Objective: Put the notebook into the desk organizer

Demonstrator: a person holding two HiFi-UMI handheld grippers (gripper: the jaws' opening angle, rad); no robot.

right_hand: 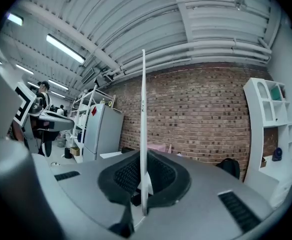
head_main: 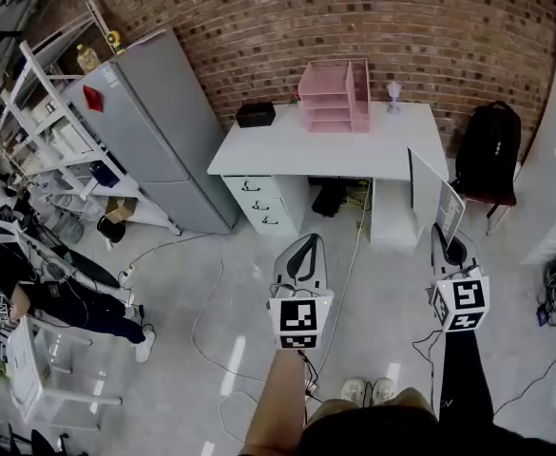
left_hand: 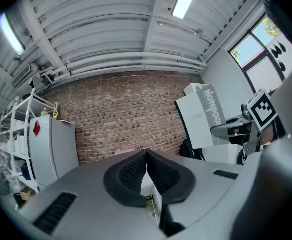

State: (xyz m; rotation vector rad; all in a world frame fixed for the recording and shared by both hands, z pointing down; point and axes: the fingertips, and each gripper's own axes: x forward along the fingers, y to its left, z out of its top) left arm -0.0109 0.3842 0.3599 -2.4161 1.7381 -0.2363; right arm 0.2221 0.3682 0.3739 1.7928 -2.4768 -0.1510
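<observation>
The notebook (head_main: pixel 430 196) stands on edge, its long axis rising from the right gripper (head_main: pixel 446 245) towards the brick wall. In the right gripper view it shows as a thin vertical line (right_hand: pixel 144 109), its lower edge clamped between the two pads (right_hand: pixel 158 176), which press on either face. The left gripper (head_main: pixel 306 245) has its jaws touching at the tips with nothing between them. The pink desk organizer (head_main: pixel 335 96) sits at the back of the white desk (head_main: pixel 335 155), well apart from both grippers; what its trays hold cannot be made out.
</observation>
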